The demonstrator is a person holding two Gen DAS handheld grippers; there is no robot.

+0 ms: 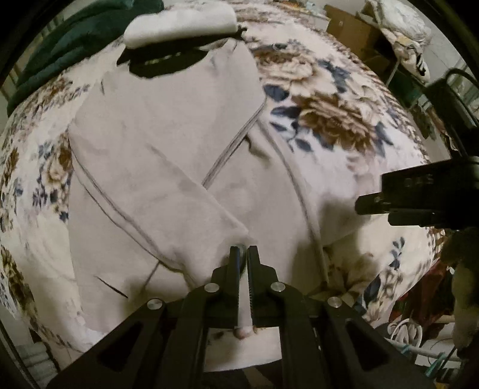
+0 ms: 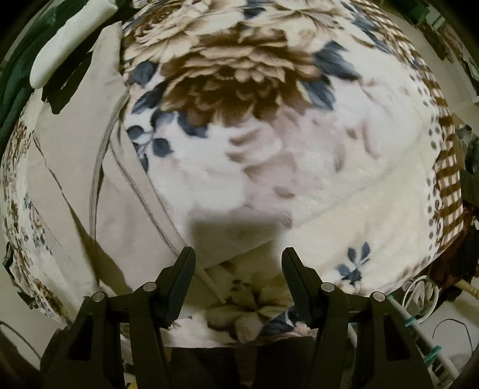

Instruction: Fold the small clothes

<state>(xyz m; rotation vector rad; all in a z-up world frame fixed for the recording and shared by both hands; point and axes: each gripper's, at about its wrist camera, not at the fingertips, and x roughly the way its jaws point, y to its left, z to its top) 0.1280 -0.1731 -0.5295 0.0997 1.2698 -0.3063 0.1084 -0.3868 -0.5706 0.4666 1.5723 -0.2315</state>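
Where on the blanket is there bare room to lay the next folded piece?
Bare floral blanket right of the beige garment, under the open right gripper. Crowded: top left, where the white folded piece and dark item sit. Left gripper pinches the garment.

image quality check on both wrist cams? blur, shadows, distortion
Left wrist: strong fisheye bulge, dim warm light, garment and blanket motion-smeared, left hand-held gripper sharp. Right wrist: same barrel warp, blanket print soft, a dark shadow ahead of the right hand-held gripper.

Black fingers [image 2: 185, 263] with serrated inner edges, silver round pivot screws [image 2: 327, 287]
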